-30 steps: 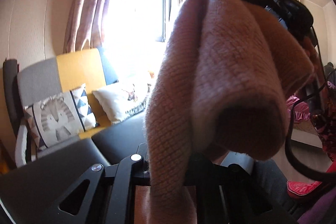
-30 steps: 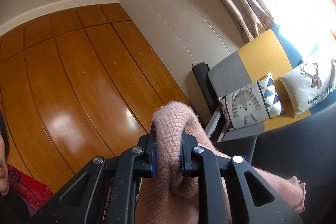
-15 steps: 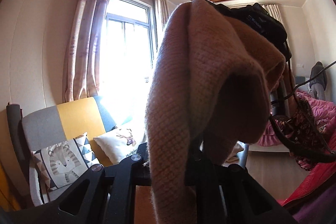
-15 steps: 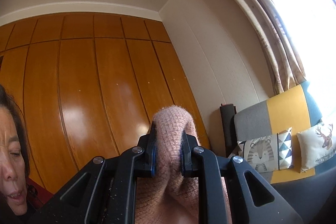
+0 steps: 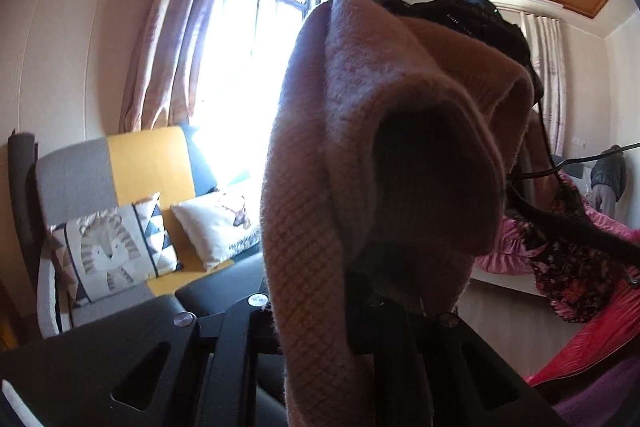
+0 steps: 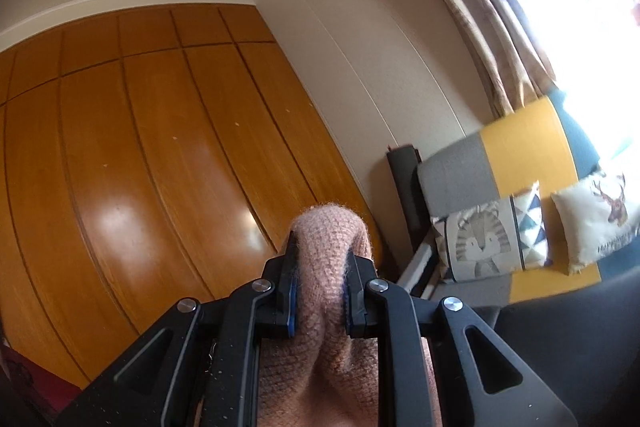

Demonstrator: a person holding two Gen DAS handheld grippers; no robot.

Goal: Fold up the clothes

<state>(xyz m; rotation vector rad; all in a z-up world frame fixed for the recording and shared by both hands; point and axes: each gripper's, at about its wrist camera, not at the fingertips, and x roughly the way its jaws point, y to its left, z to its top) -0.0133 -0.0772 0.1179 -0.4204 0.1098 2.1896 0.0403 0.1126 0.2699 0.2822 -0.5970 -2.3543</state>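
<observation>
A pink knit sweater (image 5: 360, 155) hangs high in the air, gripped at two places. In the left wrist view it drapes over my left gripper (image 5: 316, 291) and hides the fingertips. A band of the knit runs down between the black fingers (image 5: 236, 339), so the gripper looks shut on it. At the top of that view the black right gripper (image 5: 460, 19) holds the sweater's upper edge. In the right wrist view my right gripper (image 6: 320, 283) is shut on a thick fold of the sweater (image 6: 324, 267), which bulges above its blue-lined pads (image 6: 291, 299).
A grey, yellow and blue sofa (image 5: 144, 159) carries a lion cushion (image 5: 108, 251) and a deer cushion (image 5: 216, 223) beneath a bright window (image 5: 256, 39). A wooden wardrobe (image 6: 140, 167) fills the right wrist view's left. Pink and red bedding (image 5: 592, 315) lies at the right.
Both grippers kept their hold on the sweater. The views swung upward, then dropped back a little. The right wrist view rolled, and the person's head at its left edge is gone.
</observation>
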